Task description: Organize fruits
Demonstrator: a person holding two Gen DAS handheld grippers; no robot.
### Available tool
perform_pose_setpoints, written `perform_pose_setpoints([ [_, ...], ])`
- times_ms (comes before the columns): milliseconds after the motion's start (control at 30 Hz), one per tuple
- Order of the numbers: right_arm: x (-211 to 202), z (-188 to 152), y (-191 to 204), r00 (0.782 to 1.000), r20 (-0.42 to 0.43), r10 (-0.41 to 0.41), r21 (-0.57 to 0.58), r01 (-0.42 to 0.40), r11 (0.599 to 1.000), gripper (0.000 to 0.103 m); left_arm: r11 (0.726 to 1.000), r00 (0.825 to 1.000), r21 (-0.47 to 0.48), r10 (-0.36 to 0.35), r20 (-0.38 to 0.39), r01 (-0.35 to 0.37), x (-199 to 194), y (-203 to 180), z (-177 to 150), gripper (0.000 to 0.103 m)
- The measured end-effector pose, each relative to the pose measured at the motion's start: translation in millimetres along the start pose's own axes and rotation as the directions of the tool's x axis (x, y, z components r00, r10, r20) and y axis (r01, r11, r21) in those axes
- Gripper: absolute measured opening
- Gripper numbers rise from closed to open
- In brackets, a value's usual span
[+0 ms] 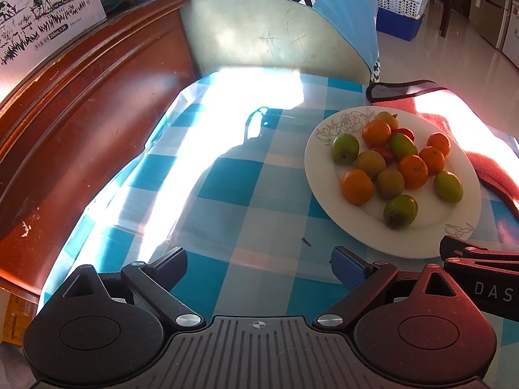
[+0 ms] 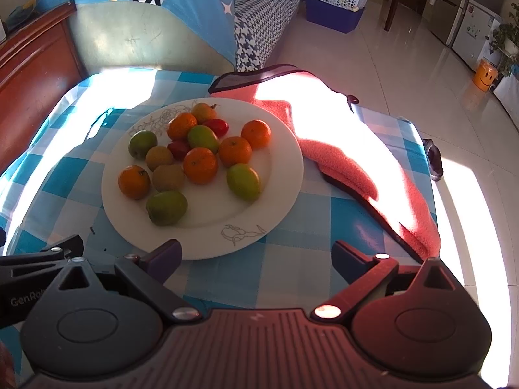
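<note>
- Fruit lies mixed on the round white ceramic plate with line-drawn flowers [image 1: 327,175] in the left wrist view: glossy orange mandarins [image 1: 356,186], smooth green-brown jujube-like fruits [image 1: 400,211] and small red tomatoes [image 1: 384,154], touching in one loose cluster, unsorted by kind.
- The left gripper [image 1: 259,265] hangs over bare blue-and-white checked tablecloth [image 1: 227,175], left of the plate, its ribbed blue pads spread wide with nothing between them.
- In the right wrist view the same plate [image 2: 279,191] sits just ahead of the right gripper [image 2: 256,257]; its jaws stand wide apart and empty, one finger overlapping the near rim, likely a ready stance.
- A fuzzy coral-pink towel with dark trim [image 2: 337,165] lies crumpled beside the plate, touching its far-right edge.
- Whether that heap is the wanted arrangement, I cannot tell.
</note>
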State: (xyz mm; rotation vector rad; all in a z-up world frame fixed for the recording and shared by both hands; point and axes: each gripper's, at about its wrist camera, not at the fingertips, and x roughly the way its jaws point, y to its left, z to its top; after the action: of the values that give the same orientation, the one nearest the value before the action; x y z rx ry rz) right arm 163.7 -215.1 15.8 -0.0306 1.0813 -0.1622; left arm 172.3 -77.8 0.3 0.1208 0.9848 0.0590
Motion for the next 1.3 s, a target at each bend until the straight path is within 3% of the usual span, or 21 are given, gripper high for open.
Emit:
perform_pose_setpoints([
  [1300, 7.3, -4.5, -18.1, 0.998, -0.038, -0.043, 0.072, 0.046, 0.996, 0.098, 0.998, 1.0, 0.07, 0.005, -0.006, -0.005, 4.5, -21.7, 2.3, 0.096],
])
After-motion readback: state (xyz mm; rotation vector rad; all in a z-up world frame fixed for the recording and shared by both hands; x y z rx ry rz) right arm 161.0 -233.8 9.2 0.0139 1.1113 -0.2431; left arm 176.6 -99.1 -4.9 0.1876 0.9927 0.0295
